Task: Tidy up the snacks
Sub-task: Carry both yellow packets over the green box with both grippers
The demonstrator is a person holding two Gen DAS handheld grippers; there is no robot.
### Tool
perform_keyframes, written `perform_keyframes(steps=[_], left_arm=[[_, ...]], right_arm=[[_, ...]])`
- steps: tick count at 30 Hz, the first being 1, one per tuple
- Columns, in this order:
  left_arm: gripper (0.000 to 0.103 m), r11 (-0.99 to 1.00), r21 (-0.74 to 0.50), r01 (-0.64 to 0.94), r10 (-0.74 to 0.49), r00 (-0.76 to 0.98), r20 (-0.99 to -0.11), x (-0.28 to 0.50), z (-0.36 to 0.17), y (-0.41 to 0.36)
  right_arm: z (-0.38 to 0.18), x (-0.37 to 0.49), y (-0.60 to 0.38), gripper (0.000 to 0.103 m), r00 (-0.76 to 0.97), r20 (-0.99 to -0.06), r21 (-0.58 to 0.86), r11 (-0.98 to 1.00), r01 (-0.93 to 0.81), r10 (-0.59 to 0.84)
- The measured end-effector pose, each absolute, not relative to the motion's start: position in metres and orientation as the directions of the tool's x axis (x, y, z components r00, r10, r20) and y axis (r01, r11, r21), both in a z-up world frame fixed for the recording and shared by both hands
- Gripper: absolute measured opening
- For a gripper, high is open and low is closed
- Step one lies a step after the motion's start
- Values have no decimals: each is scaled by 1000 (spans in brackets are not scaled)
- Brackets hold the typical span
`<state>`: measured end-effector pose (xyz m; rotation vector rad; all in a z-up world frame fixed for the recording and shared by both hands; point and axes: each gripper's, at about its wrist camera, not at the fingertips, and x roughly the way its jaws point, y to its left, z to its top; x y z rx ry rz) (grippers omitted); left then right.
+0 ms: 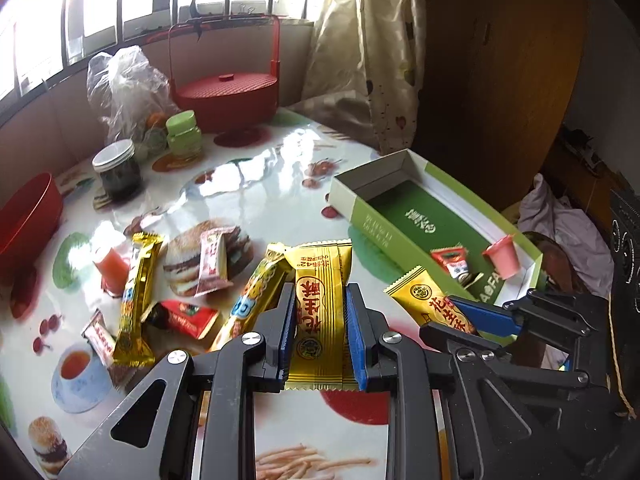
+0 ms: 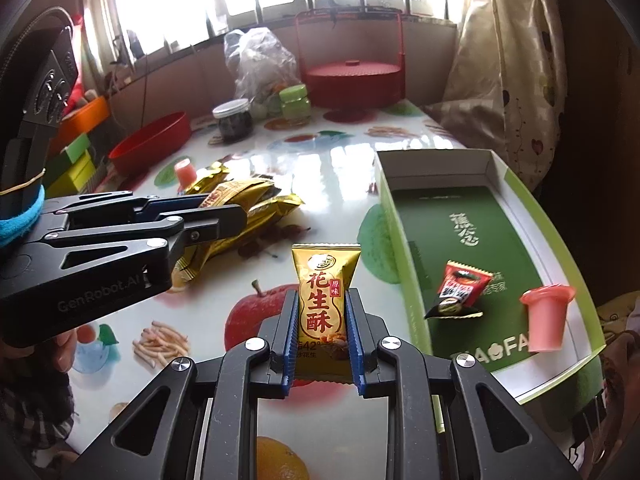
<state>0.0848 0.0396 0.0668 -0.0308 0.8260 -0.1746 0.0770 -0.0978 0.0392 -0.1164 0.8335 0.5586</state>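
My left gripper (image 1: 318, 300) is shut on a gold peanut-candy packet (image 1: 318, 312) above the table. My right gripper (image 2: 322, 312) is shut on a second gold peanut-candy packet (image 2: 324, 296), also seen in the left wrist view (image 1: 430, 300). The green-and-white box (image 2: 472, 216) lies open at the right and holds a red sachet (image 2: 460, 292) and a pink jelly cup (image 2: 546, 318). Several loose snacks lie left of the box: gold bars (image 1: 136, 292), a red sachet (image 1: 184, 318), a pink-white packet (image 1: 214, 260) and a pink jelly cup (image 1: 112, 266).
A red lidded basket (image 1: 228, 96), a plastic bag (image 1: 124, 88), a green jar (image 1: 184, 134), a dark jar (image 1: 118, 170) and a red bowl (image 1: 28, 216) stand at the table's far side. A curtain (image 1: 360, 52) hangs behind the box.
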Motion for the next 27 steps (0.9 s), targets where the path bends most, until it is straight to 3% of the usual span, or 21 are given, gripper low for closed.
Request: perform_keyframes(steps=[27], left_arm=[[25,942,-176,287,-324,631,-705,128,79,-29]], right_arm=[[51,97,-170,21,637,-713,95,941,-325,292]])
